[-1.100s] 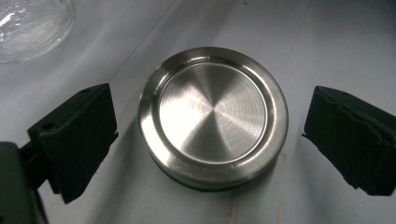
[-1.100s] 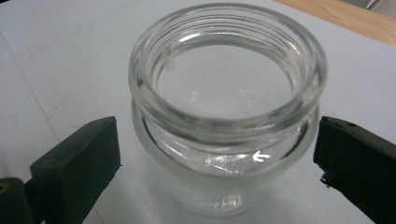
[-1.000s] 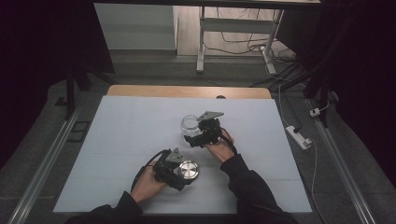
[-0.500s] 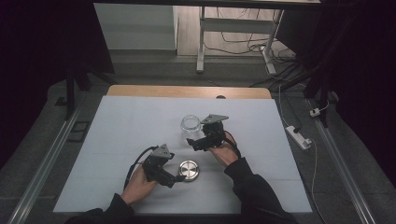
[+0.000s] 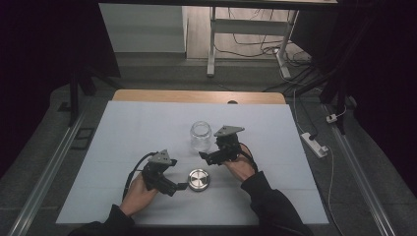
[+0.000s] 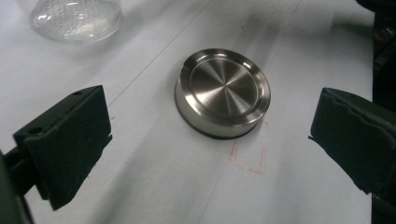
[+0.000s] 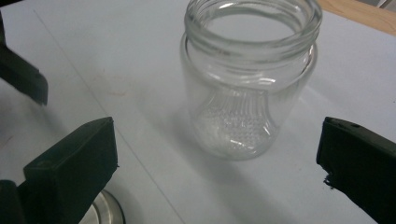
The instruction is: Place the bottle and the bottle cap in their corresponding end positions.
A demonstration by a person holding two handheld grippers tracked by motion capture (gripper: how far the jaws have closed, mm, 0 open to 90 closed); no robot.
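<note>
A clear glass jar (image 5: 200, 135) stands upright and uncapped on the white table (image 5: 123, 128). Its round steel lid (image 5: 198, 179) lies flat on the table just in front of it. My left gripper (image 5: 176, 188) is open just left of the lid, apart from it. In the left gripper view the lid (image 6: 222, 92) lies a short way ahead of the spread jaws of my left gripper (image 6: 210, 140). My right gripper (image 5: 206, 158) is open beside the jar's near right side. In the right gripper view the jar (image 7: 250, 79) stands just beyond my right gripper (image 7: 219, 158), untouched.
The table's wooden far edge (image 5: 196, 96) lies behind the jar. A small red pen outline (image 6: 250, 156) marks the table next to the lid. A power strip (image 5: 314, 142) lies on the floor at the right. Metal rails (image 5: 44, 182) flank the table.
My left gripper has let go of the lid and drawn back to the left, leaving it flat on the table. The right gripper has shifted slightly near the jar.
</note>
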